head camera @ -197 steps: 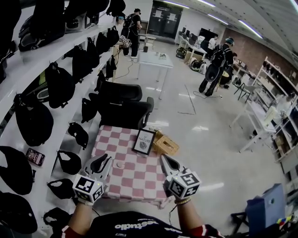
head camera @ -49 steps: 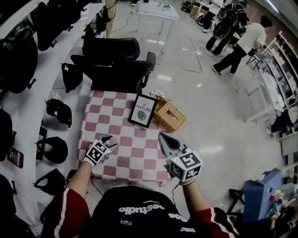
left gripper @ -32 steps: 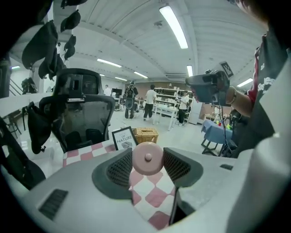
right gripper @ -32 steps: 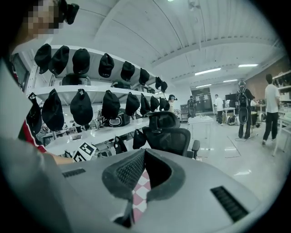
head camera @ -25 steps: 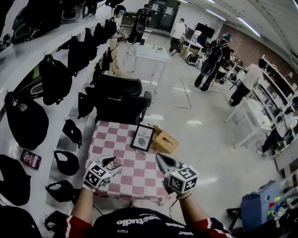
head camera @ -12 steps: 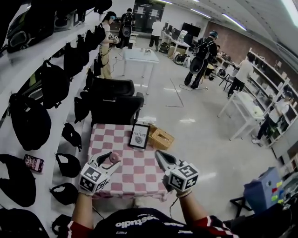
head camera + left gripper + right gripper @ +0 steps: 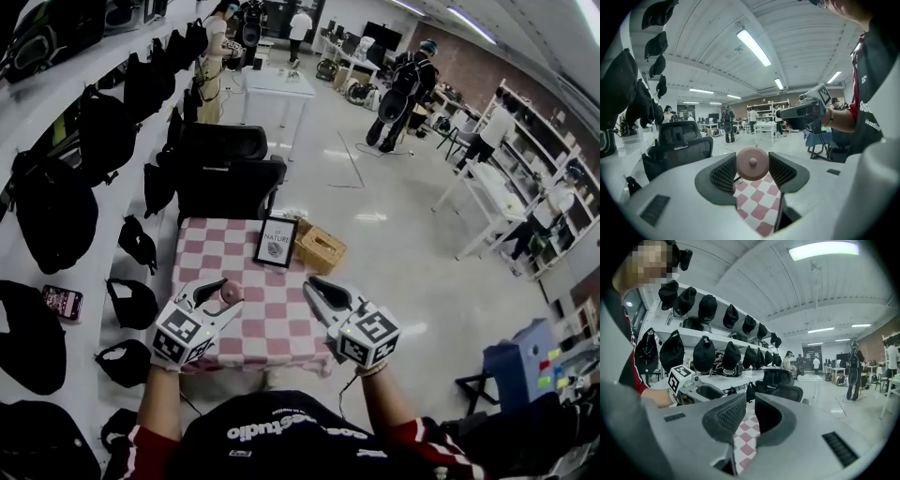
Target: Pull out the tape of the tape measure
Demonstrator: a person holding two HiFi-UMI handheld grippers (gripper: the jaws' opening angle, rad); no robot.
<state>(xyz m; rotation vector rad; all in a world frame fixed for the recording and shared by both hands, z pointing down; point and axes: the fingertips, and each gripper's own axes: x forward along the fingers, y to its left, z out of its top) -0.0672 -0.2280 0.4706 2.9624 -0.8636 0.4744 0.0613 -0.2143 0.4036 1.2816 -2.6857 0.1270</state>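
Observation:
A round pink tape measure [image 7: 230,294] sits between the jaws of my left gripper [image 7: 221,291], held up above the near part of the red-and-white checked table [image 7: 253,319]. In the left gripper view the tape measure [image 7: 752,163] fills the gap of the left gripper [image 7: 752,169], with both pads against its sides. No tape shows outside the case. My right gripper [image 7: 315,290] hovers to its right at about the same height. In the right gripper view the right gripper [image 7: 749,405] has a narrow gap with nothing in it.
A framed picture [image 7: 276,242] and a wicker basket [image 7: 321,248] stand at the table's far edge. Two black office chairs [image 7: 225,173] are behind it. Shelves with black bags [image 7: 94,131] run along the left. Several people stand far back in the room.
The tape measure lay on the table at first; my left gripper has shut on it and lifted it. The right gripper stayed beside it, now slightly higher and closer.

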